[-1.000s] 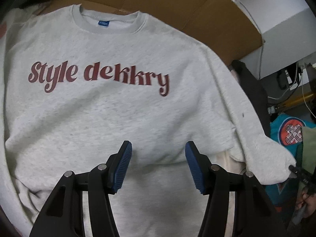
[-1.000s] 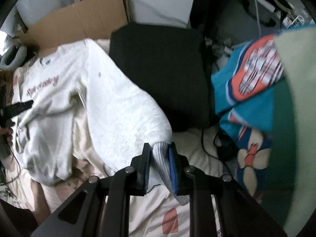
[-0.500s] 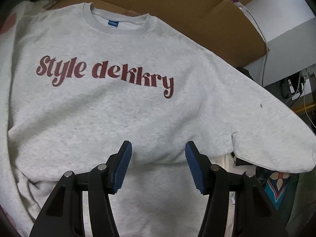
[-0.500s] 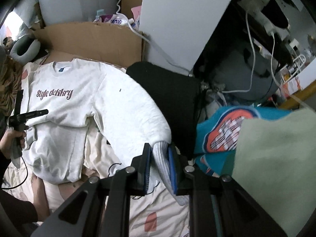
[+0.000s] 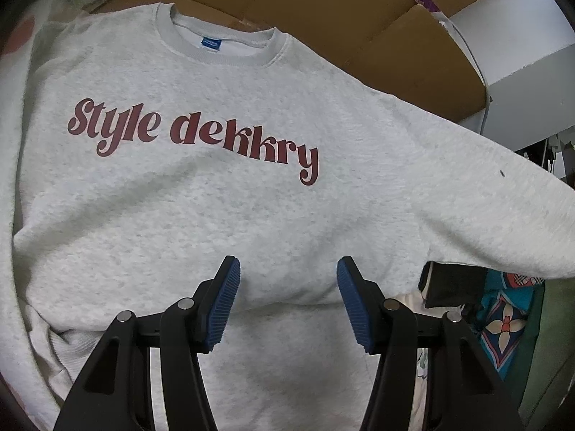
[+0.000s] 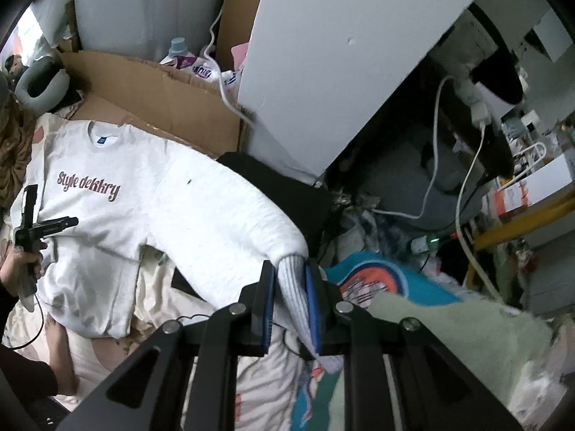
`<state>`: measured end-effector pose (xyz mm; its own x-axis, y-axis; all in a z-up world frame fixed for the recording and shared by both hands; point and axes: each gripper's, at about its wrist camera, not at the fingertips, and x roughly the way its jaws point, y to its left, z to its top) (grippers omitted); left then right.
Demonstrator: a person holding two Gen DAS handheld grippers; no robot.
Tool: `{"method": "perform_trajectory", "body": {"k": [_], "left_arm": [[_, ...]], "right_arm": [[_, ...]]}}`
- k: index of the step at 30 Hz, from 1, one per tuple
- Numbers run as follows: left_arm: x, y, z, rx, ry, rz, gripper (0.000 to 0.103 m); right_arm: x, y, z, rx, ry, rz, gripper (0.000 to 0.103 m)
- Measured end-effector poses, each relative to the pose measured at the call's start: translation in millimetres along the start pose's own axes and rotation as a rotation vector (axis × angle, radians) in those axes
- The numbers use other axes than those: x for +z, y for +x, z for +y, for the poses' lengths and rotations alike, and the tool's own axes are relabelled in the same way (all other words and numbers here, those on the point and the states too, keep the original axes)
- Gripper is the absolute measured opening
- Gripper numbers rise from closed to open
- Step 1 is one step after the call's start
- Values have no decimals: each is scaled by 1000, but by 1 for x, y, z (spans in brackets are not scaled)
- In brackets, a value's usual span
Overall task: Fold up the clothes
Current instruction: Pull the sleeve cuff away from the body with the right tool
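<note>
Right wrist view: the grey sweatshirt (image 6: 118,197), soft and floppy, lies face-up on the bed, best held at its ribbed cuff (image 6: 296,287), where the right gripper (image 6: 290,301) fingers pinch it; left gripper (image 5: 287,301) hovers half-open, empty.

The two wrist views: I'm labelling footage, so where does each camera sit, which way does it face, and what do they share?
Left wrist: on the left gripper, looking down at the sweatshirt chest; its own jaws stand open over it.
Right wrist: on the right gripper, facing across the sweatshirt and clutter; jaws shut on the sleeve cuff; a hand shows.
Shared: sweatshirt, cardboard.
</note>
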<state>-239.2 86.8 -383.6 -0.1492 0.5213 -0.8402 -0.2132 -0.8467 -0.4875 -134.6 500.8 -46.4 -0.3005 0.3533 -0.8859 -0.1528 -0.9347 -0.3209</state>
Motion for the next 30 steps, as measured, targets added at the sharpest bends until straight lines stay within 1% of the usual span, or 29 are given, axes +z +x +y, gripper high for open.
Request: {"method": "perform_trajectory", "body": {"k": [3, 7, 9, 11, 15, 19, 23, 27, 30], "left_arm": [[0, 2, 2, 0, -9, 1, 57], [0, 1, 5, -1, -10, 2, 57], [2, 0, 8, 3, -14, 1, 57], [5, -2, 12, 6, -27, -11, 57], [5, -3, 18, 16, -37, -17, 57], [4, 0, 25, 28, -52, -3, 57], [2, 0, 26, 39, -43, 5, 57], [2, 1, 25, 46, -34, 13, 57], [5, 1, 21, 50, -17, 12, 57]], "right_arm": [[11, 8, -11, 1, 13, 44, 15], [19, 36, -29, -15, 15, 116, 15], [23, 58, -40, -26, 6, 161, 15], [24, 80, -53, -29, 23, 217, 15], [22, 125, -71, -52, 30, 318, 15], [15, 168, -78, -96, 5, 406, 15], [10, 209, -82, -148, -25, 477, 15], [8, 251, -81, -193, -27, 519, 16], [5, 278, -79, -205, -23, 541, 16]]}}
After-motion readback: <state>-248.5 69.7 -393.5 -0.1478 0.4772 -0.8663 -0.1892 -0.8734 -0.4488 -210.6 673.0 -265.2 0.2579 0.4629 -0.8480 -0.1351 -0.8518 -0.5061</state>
